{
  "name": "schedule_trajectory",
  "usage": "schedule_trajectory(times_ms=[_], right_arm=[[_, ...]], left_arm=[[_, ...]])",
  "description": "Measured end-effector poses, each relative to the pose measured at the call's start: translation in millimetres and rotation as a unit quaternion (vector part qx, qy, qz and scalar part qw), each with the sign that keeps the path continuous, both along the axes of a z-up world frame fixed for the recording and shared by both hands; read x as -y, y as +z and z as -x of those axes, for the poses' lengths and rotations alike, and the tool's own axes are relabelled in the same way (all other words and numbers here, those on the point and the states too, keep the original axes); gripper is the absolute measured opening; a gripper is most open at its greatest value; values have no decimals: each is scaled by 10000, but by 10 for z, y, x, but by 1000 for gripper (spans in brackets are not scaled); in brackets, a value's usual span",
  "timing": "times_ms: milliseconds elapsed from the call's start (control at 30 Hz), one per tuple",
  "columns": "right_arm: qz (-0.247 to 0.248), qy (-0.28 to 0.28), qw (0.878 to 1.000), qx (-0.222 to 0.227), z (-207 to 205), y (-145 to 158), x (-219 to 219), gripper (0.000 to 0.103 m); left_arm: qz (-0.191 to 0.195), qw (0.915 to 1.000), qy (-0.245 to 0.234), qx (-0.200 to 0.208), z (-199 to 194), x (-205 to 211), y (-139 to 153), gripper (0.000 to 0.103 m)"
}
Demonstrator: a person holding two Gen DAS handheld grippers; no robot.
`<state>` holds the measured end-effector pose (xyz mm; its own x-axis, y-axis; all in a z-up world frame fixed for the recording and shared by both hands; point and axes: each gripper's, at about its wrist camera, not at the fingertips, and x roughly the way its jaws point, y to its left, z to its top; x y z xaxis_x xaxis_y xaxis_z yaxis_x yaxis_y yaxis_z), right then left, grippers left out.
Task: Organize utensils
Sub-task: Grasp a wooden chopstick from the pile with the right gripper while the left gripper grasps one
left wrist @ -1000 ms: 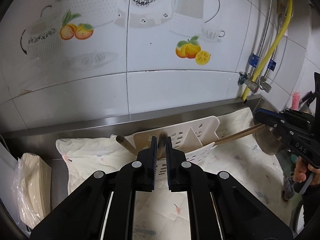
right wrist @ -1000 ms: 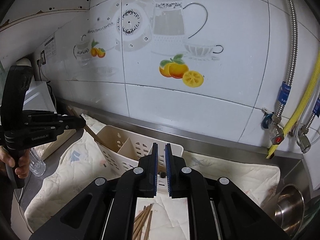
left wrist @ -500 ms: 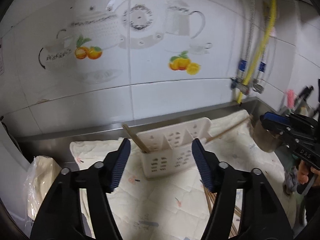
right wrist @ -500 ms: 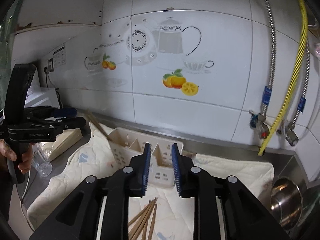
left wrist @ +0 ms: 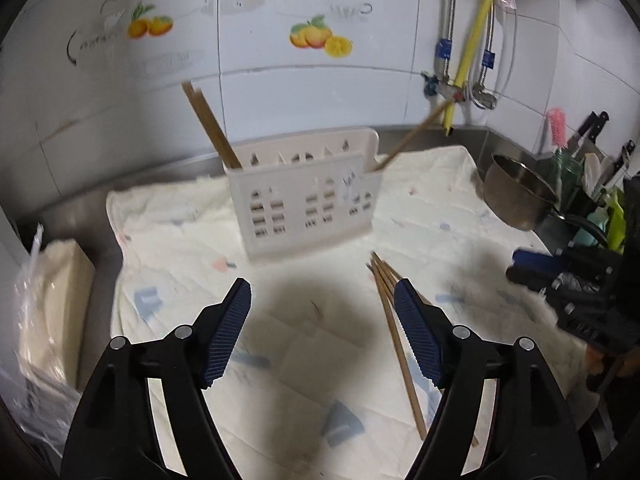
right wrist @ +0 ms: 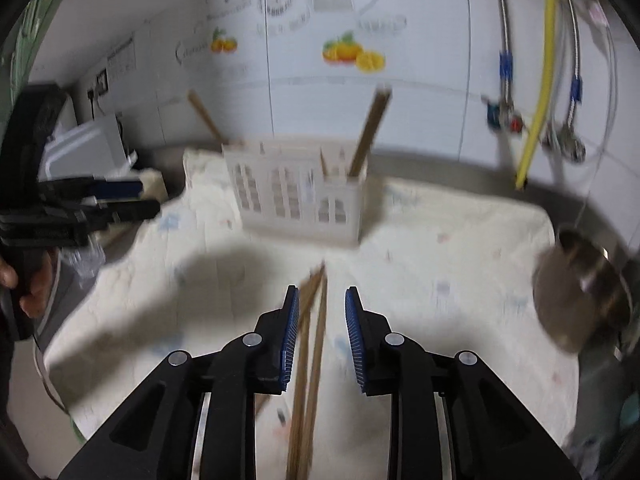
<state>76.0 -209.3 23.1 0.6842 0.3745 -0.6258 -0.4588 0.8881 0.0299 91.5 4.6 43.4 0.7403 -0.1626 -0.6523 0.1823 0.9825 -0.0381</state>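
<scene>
Beside your right gripper [right wrist: 321, 334] a shiny round metal pot [right wrist: 580, 292] sits near the surface edge; its fingers are half open over brown wooden chopsticks [right wrist: 310, 360], your left gripper [left wrist: 322, 328] wide.

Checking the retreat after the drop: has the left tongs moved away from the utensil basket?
Yes. The left tongs pulled back from the white basket, which looks farther off.

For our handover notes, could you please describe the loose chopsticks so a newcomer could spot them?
On the cream cloth, look in front of the slotted white caddy. The loose chopsticks lie flat in a bundle there, unlike those standing tilted inside the caddy.
</scene>
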Motion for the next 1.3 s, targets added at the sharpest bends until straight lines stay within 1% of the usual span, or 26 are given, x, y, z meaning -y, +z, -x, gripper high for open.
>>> schedule_trajectory(times_ms=[100,167,267,333,500,633,800,833,900,967,1000,1133,1200,1300], right_arm=[[64,-10,9997,-222,118,-226,31,24],[41,0,9988,-478,188,-399,60,24],[50,-43,9972,-748,257,-601,92,20],[50,-92,9964,-839,285,-689,117,19],[88,-100,9948,-1009,316,-828,131,12],[91,-90,9940,-1086,312,-897,119,11],[75,-76,9937,-1116,293,-924,115,10],[87,-54,9937,-1120,296,-926,107,10],[139,-10,9937,-1116,306,-932,87,10],[216,23,9936,-1112,312,-950,68,10],[228,30,9936,-1102,316,-956,67,10],[205,-12,9940,-1079,317,-951,99,9],[222,-26,9942,-1053,327,-943,111,7],[224,-76,9946,-1011,340,-925,148,7]], left_arm=[[108,9999,-25,-13,107,23,-111,73],[271,9996,-56,-40,172,15,-183,73],[366,9993,-72,-86,237,36,-288,73],[430,9989,-140,-145,287,62,-362,73],[465,9985,-128,-250,381,102,-493,72],[478,9981,-150,-358,428,155,-593,72],[382,9971,-328,-566,471,270,-741,63],[371,9968,-364,-611,479,298,-777,63],[349,9958,-444,-716,478,351,-840,57],[341,9946,-535,-825,470,410,-909,53],[330,9940,-575,-870,470,438,-939,49],[342,9912,-688,-1078,447,542,-1070,42],[353,9901,-678,-1179,419,567,-1132,35],[406,9885,-658,-1300,384,583,-1206,25]])
